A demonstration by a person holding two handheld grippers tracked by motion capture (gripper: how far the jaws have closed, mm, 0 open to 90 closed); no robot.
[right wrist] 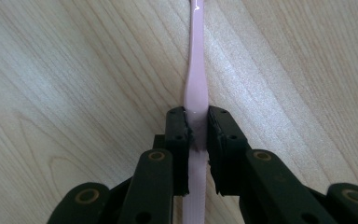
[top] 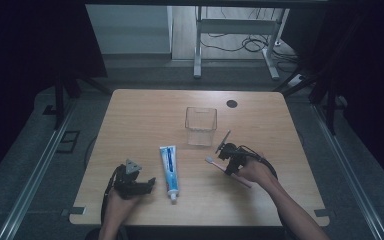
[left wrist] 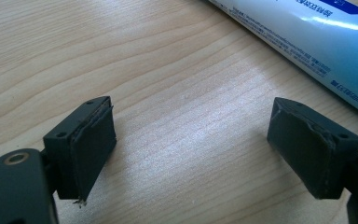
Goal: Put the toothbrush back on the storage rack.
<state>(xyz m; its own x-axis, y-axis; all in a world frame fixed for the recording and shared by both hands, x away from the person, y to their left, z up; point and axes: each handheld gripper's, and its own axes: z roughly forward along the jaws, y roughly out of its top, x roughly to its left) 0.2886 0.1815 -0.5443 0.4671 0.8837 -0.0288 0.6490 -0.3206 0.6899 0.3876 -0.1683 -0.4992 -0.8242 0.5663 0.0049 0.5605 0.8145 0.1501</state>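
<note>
Currently: right gripper (right wrist: 196,135), jaws clamped on pink toothbrush (right wrist: 196,70), handle between them, low over the bench (top: 130,125). Left gripper (left wrist: 191,149), jaws wide apart, empty; toothpaste (left wrist: 307,42) just beyond. Clear cup (top: 200,126) holds nothing; both items probably remain to load.

The left tongs (top: 150,184) are held low in the lower left of the high view, gripped by the left hand (top: 121,200), with the jaws spread wide apart (nothing is seen between them in the left gripper view). The right tongs (top: 226,161) are held right of centre by the right hand (top: 256,171), the forearm entering from the lower right edge; their jaws are pressed together on a thin pink handle.
</note>
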